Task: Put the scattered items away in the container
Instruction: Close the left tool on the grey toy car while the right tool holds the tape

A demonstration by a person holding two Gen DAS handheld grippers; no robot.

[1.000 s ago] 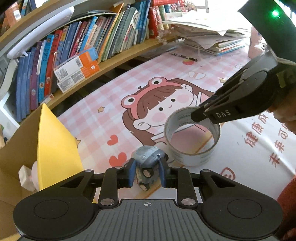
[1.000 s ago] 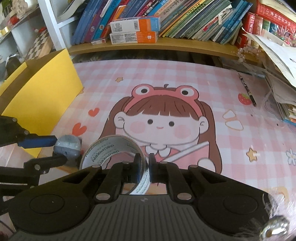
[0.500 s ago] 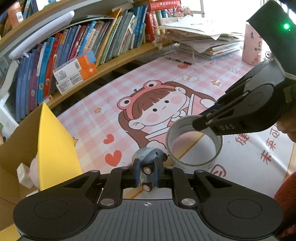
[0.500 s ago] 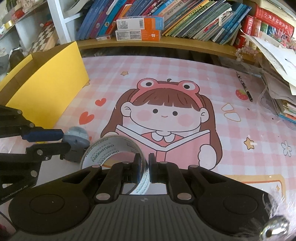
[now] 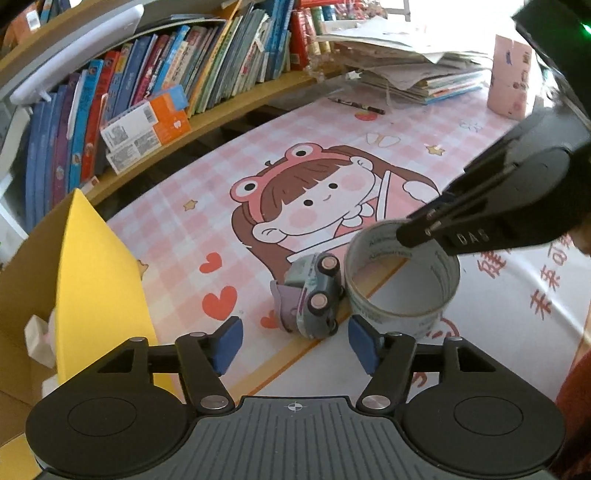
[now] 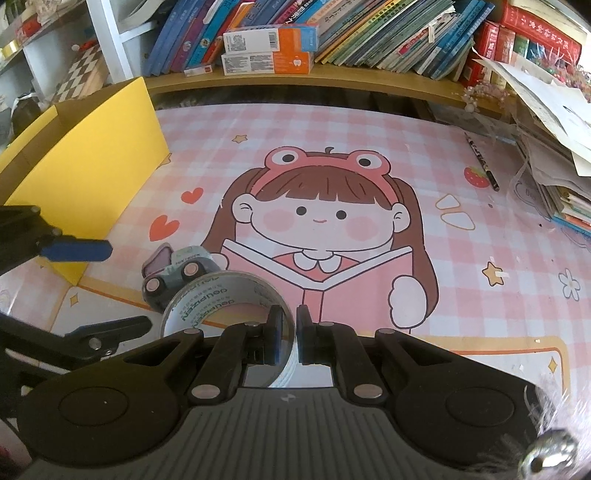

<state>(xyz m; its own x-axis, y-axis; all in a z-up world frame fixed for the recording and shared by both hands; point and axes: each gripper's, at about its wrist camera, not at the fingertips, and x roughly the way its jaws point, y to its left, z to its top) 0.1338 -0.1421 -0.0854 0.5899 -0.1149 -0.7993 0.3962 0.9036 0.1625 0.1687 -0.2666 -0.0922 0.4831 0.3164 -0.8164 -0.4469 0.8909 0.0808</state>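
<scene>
A grey toy car [image 5: 314, 295] lies on its side on the pink cartoon mat, wheels towards the camera. My left gripper [image 5: 295, 343] is opening. The car sits just beyond its blue pads [image 5: 229, 343], which do not touch it. Touching the car's right side is a roll of clear tape [image 5: 402, 273]. My right gripper [image 6: 290, 332] is shut on the wall of the tape roll [image 6: 214, 299], one finger inside the ring and one outside. In the right wrist view the toy car [image 6: 177, 273] shows just left of the roll. The yellow cardboard box [image 5: 92, 277] stands open at the left.
A bookshelf [image 6: 332, 33] runs along the back, with orange-and-white cartons [image 6: 269, 48] on its ledge. A black pen [image 6: 480, 158] and a stack of papers [image 5: 413, 59] lie at the right. A pink cup [image 5: 509, 77] stands far right. A red sleeve [image 5: 576, 406] is at the lower right.
My left gripper was shut on the toy car; its jaws have now parted and the car lies on its side on the mat. The right gripper keeps its hold on the tape roll.
</scene>
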